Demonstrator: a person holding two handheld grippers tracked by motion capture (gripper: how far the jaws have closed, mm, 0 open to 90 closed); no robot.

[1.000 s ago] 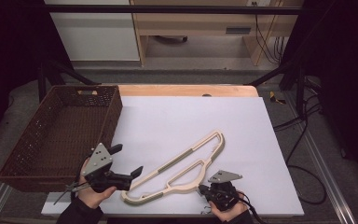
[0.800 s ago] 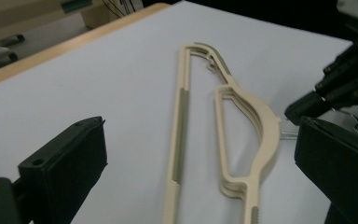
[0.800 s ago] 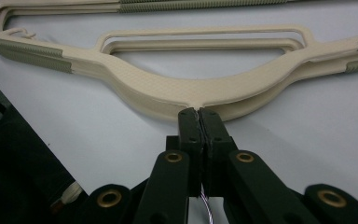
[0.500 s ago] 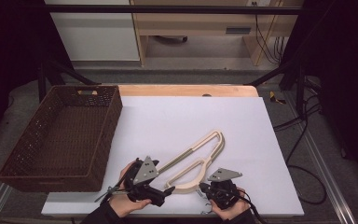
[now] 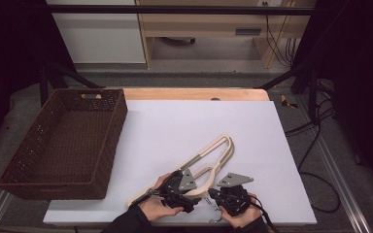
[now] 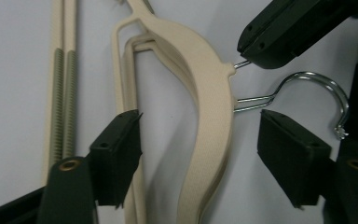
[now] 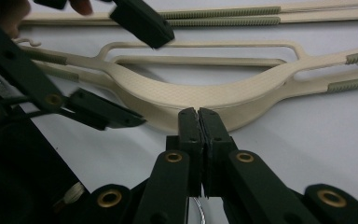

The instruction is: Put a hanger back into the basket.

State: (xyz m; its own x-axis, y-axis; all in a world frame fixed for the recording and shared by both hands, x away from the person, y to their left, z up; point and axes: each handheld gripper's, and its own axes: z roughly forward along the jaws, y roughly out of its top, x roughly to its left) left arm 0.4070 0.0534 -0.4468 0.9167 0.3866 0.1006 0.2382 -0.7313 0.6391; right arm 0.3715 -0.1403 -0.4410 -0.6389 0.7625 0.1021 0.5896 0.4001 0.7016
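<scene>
Near the table's front edge, left tool (image 5: 188,193) gapes astride unlabelled cream hangers (image 5: 209,158); right tool (image 5: 217,194) pinches their hook.

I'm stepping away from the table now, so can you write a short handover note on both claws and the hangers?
Right claw: shut on the metal hook wire of one of the cream plastic hangers, at its neck.
Left claw: open, jaws either side of the stacked hangers' curved middle, not gripping.
Hangers: two, stacked on the white table sheet, near the front edge.
Brown wicker basket: at the table's left, nothing in it.
Done: one hook held.
Left: probably closing the left claw, separating the hangers and moving them, perhaps into the basket.
</scene>
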